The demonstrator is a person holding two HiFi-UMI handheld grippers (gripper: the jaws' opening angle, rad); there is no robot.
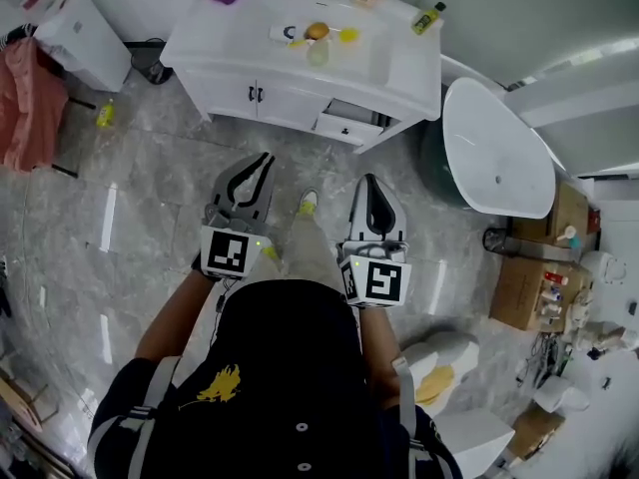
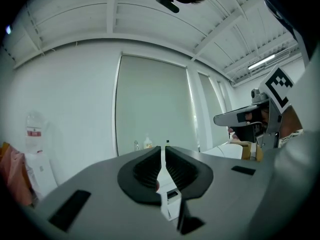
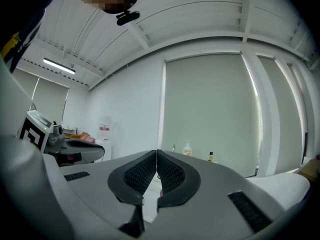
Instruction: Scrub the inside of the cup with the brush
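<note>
White vanity counter [image 1: 399, 63] stood well ahead of both grippers; left gripper [image 1: 267, 158] and right gripper [image 1: 370, 180] were pressed together, empty, so scrubbing looked unstarted.

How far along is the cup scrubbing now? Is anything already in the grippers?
Nothing looks done yet. The left gripper and the right gripper are both shut and empty, held over the floor. The white counter with small items is ahead, apart from them; cup and brush are too small to tell. Left: reaching it, picking both up, scrubbing.
</note>
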